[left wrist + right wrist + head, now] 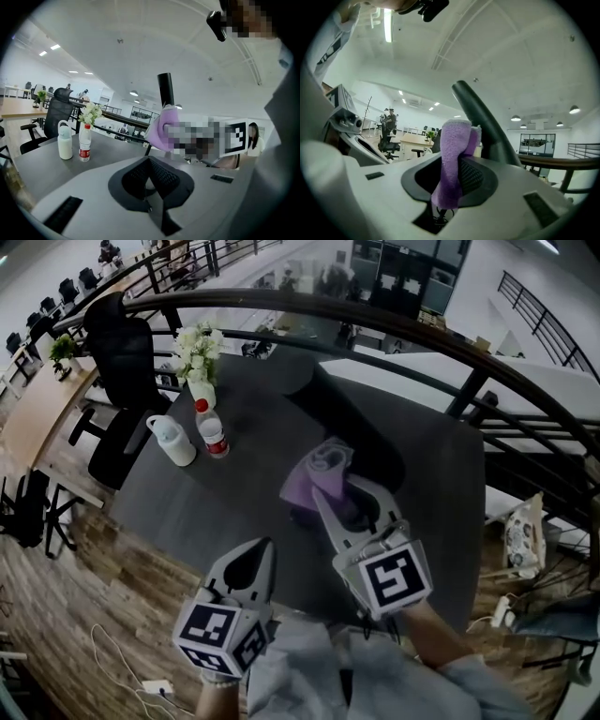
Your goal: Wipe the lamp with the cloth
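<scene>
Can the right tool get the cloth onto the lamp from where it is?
Likely yes. The right tool is shut on the cloth, and the lamp arm rises right behind it with nothing between.

Lilac-purple cloth (323, 474) against the black lamp (370, 442). The left gripper (258, 554) and right gripper (352, 507) are pale grey with black meshed pads (164, 176), each bearing black-and-white square markers. Dark grey bench (244, 493). White jug (173, 440); clear bottle (212, 430) with a red cap and red label; white flowers (199, 345) with green leaves. Black chair (122, 362); brown wood-plank floor (103, 596)
</scene>
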